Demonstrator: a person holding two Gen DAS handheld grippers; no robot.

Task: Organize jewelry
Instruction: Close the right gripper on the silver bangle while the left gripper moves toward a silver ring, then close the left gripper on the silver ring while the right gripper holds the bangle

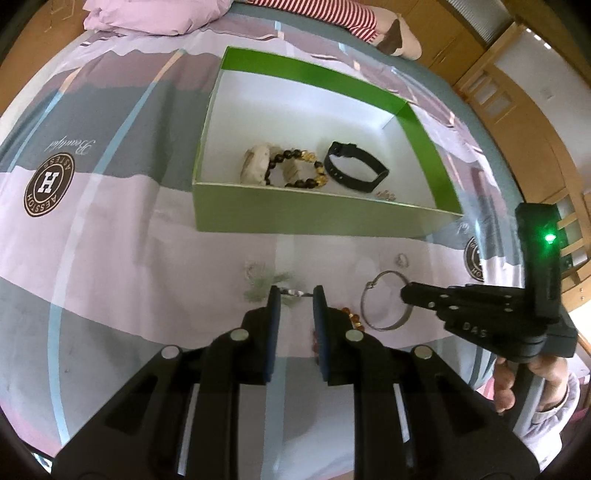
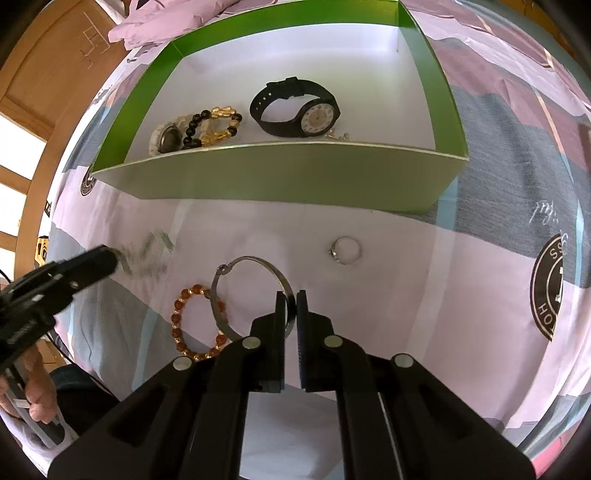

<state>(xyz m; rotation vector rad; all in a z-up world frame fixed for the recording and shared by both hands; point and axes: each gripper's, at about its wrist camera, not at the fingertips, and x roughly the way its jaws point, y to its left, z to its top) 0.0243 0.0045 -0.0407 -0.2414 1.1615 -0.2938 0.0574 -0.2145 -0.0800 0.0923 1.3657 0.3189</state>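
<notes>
Right gripper (image 2: 291,301) clamped on rim of silver bangle (image 2: 236,273) — pads nearly together, metal band between them. Bangle lay flat on bedspread (image 2: 424,295), hoop reaching left and forward of gripper, near edge overlapping amber bead bracelet (image 2: 195,325). Green box (image 2: 280,173) straight ahead, well apart, already holding black watch (image 2: 295,107) and bead bracelets. Left gripper (image 1: 295,295) part open, fingers either side of small silvery piece (image 1: 293,292) — grip not certain. Small ring (image 2: 345,250) loose near box. Right hand nearer bangle; likely carry forward over wall.

A home bedroom — patterned bedsheet (image 1: 110,229), pillow (image 1: 155,14), wooden bed frame (image 1: 532,122).
</notes>
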